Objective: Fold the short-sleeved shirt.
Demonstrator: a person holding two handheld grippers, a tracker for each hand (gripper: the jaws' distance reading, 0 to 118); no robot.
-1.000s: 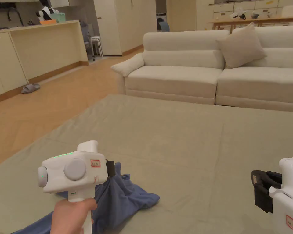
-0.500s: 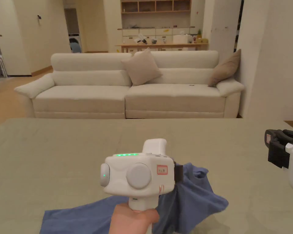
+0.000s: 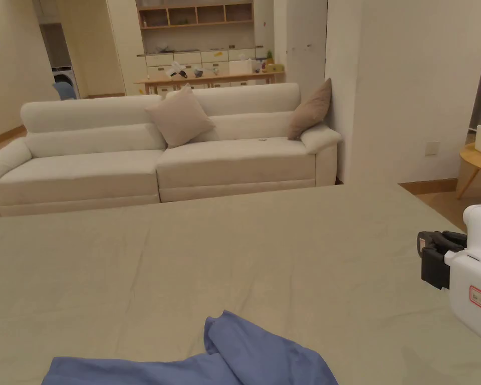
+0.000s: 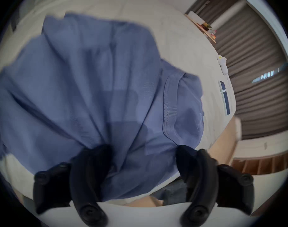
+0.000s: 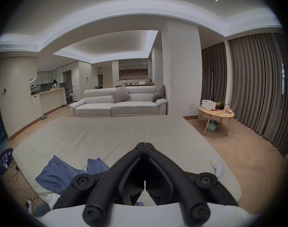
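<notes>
The blue short-sleeved shirt (image 3: 264, 356) lies crumpled on the grey-green sheet (image 3: 284, 240), at the bottom edge of the head view. In the left gripper view my left gripper (image 4: 144, 149) is open, jaws wide apart. The shirt (image 4: 91, 83) spreads out in front of it, and its folds bunch against the left jaw, with the ribbed collar near the right jaw. My right gripper (image 3: 425, 250) hovers at the right edge, apart from the shirt. Its jaws (image 5: 145, 144) are shut with nothing between them, and the shirt (image 5: 58, 174) lies to the lower left.
A cream sofa (image 3: 159, 165) with cushions stands behind the sheet. At the right, a round wooden table (image 5: 216, 114) holds a white box beside grey curtains. A white hand-held device (image 5: 217, 166) lies near the sheet's right edge. Cables (image 5: 14, 173) run over the floor at the left.
The head camera has swung right. My left gripper, which held a bunch of the shirt up, has left the head view, and the shirt now lies lower on the sheet.
</notes>
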